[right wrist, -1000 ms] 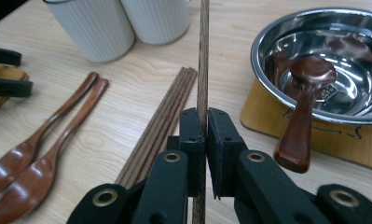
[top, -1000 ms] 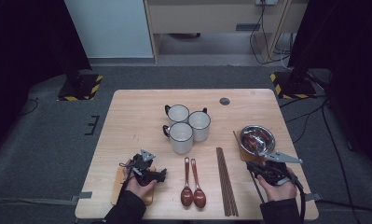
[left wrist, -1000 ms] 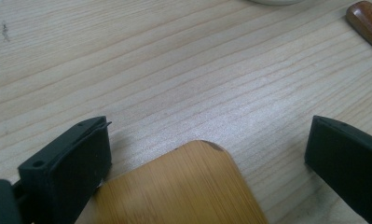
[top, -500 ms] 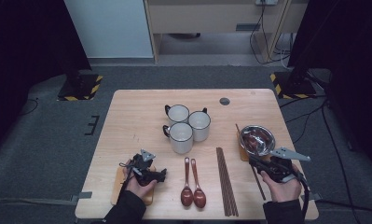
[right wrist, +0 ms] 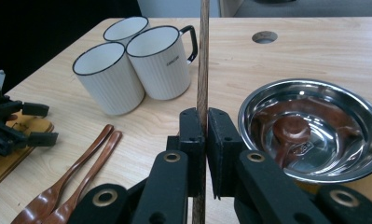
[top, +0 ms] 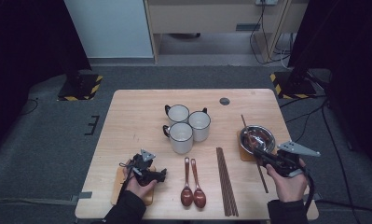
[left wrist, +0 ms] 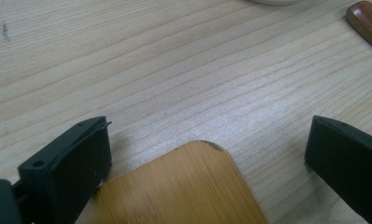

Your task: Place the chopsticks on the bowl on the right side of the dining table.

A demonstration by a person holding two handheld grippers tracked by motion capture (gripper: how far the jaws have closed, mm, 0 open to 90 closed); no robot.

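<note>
The right gripper point(right wrist: 202, 140) pinches a thin chopstick point(right wrist: 203, 60) just beside the metal bowl point(right wrist: 309, 130), the left gripper point(left wrist: 207, 154) spread wide over a bamboo coaster point(left wrist: 183, 191); gripped at one narrow spot, the stick could pivot or slip out.

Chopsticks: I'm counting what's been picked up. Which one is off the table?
The single chopstick clamped in the right claw; the other chopsticks lie together beside the spoons.
</note>
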